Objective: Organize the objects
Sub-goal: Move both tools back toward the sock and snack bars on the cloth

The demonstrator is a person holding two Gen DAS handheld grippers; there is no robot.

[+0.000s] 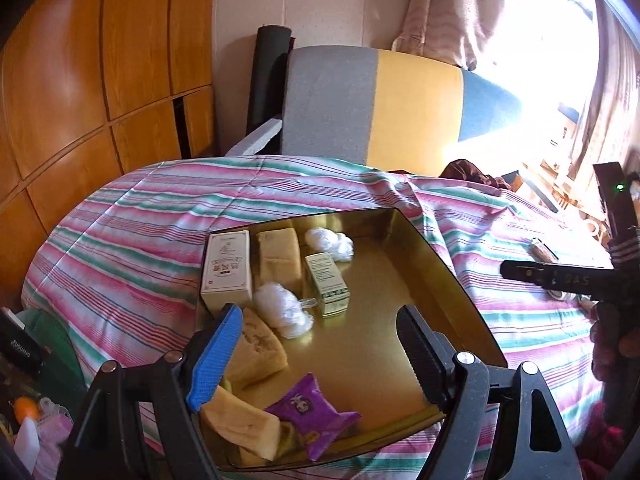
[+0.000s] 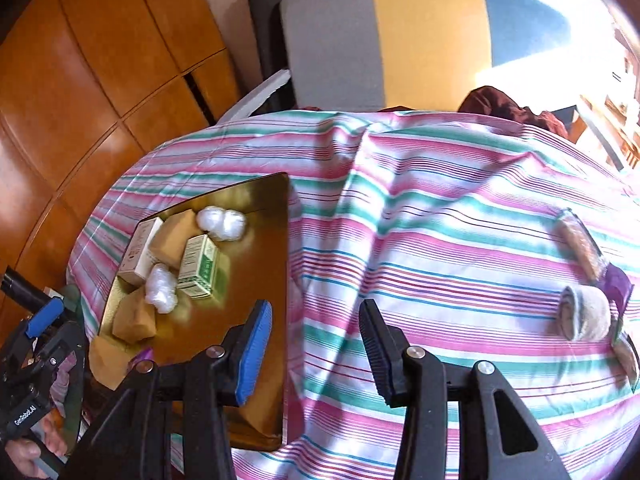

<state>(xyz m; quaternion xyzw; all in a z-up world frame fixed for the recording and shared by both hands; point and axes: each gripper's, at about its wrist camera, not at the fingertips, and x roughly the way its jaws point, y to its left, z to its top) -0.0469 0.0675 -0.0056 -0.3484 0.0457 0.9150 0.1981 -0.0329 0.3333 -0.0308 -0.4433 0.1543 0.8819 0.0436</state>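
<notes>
A gold tray (image 1: 400, 240) lies on a striped cloth; it also shows in the right wrist view (image 2: 276, 216). In it are a white box (image 1: 226, 270), a green box (image 1: 326, 284), two white plastic wads (image 1: 282, 308), tan wrapped cakes (image 1: 260, 348) and a purple packet (image 1: 314, 408). My left gripper (image 1: 316, 352) is open and empty, low over the tray's near part. My right gripper (image 2: 316, 356) is open and empty above the cloth by the tray's right edge. A rolled beige item (image 2: 588, 318), a wrapped snack (image 2: 580, 246) and a purple packet (image 2: 618, 284) lie on the cloth at right.
A grey, yellow and blue cushion (image 1: 400, 104) stands behind the striped cloth (image 2: 440, 220). Wooden cabinets (image 1: 100, 80) fill the left. A bright window with curtains (image 1: 560, 40) is at right. Clutter (image 1: 28, 412) sits at the lower left.
</notes>
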